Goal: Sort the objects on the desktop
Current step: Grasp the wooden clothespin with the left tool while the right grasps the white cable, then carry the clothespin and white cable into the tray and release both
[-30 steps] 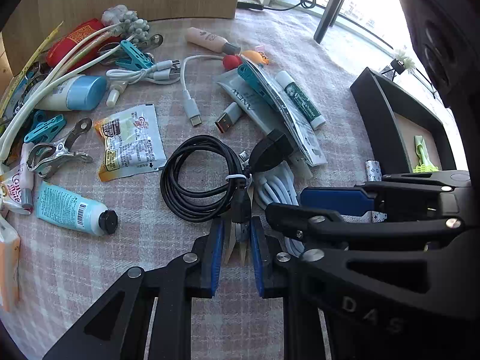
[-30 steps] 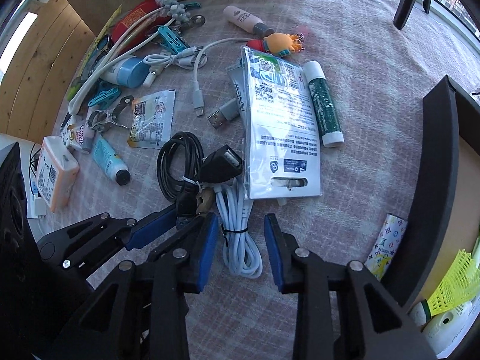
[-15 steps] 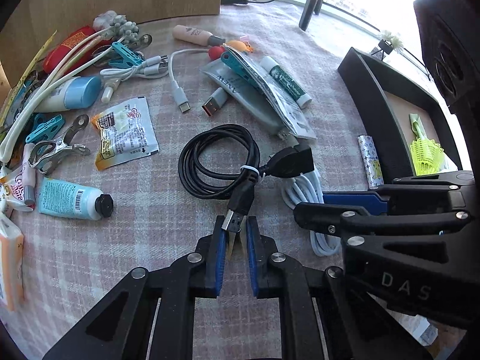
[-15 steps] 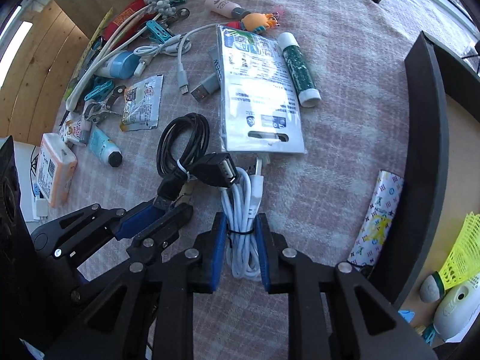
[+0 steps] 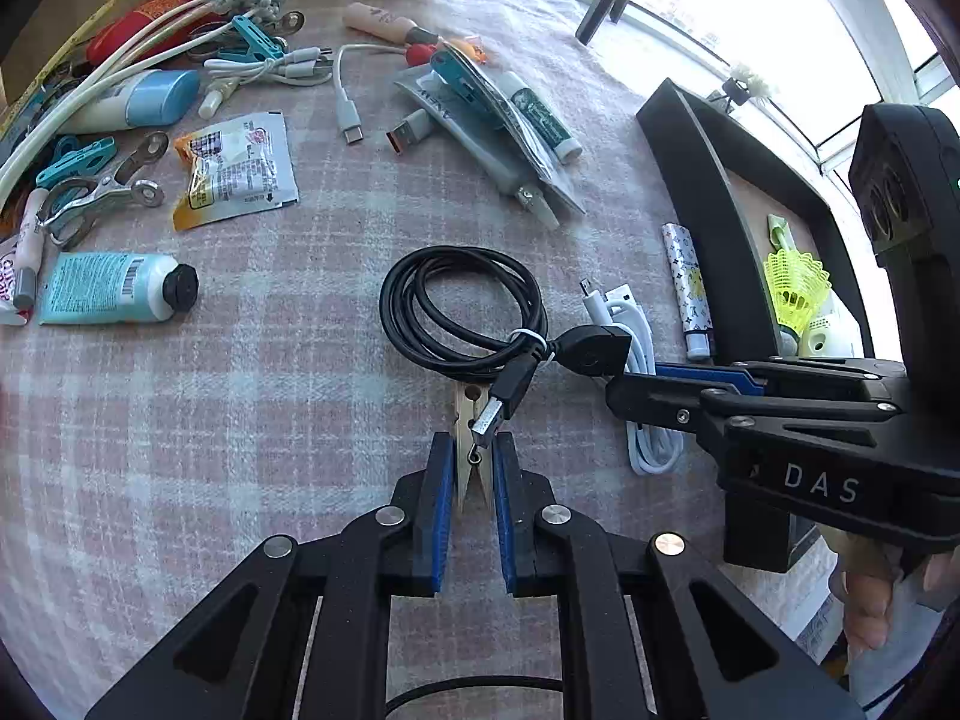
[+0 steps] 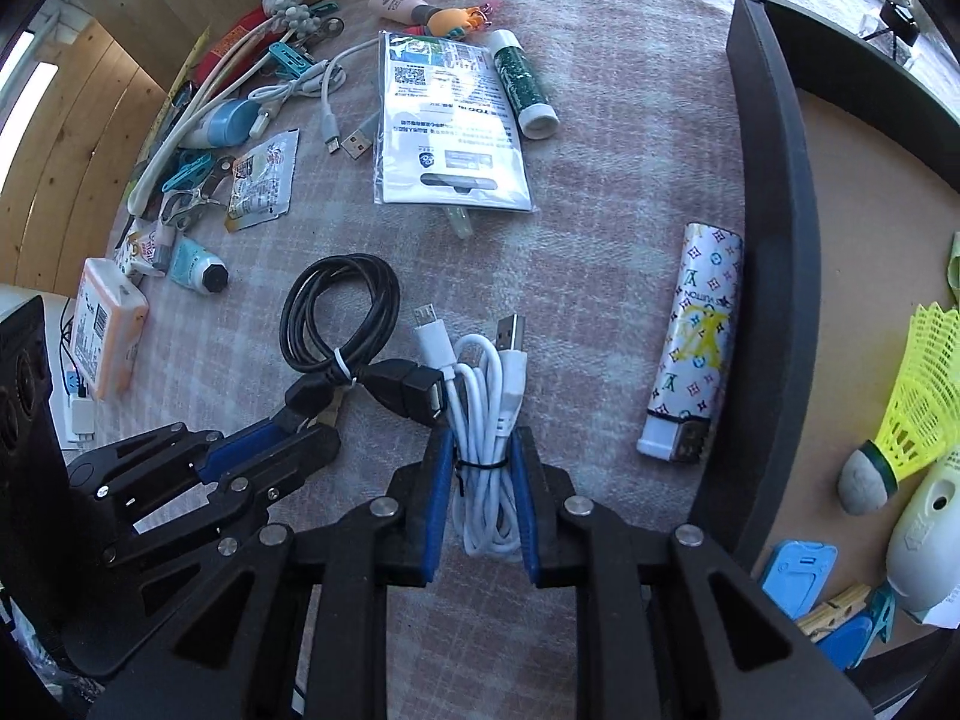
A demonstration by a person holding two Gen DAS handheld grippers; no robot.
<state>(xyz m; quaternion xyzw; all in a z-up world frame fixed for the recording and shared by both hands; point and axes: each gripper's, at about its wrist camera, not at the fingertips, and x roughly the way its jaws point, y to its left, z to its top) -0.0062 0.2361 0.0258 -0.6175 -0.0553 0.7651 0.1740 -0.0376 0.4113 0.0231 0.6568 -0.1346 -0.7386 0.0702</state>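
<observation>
Beside the black tray (image 6: 774, 276), my right hand-held gripper (image 6: 482, 468) grasps the white cable (image 6: 483, 420), my left hand-held gripper (image 5: 470, 468) a wooden clothespin (image 5: 467, 420); the black cable (image 5: 456, 306) draped over it may drag along.

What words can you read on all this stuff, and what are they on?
"DAS": on the right gripper, white letters on its black body.
"VUITTON": on the patterned lighter, sideways, partly legible.
White packet, snack sachet, blue tube, green stick: print too small or blurred to read.

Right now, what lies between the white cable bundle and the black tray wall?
In the right wrist view, only the patterned lighter lies between white cable bundle and black tray wall.
</observation>
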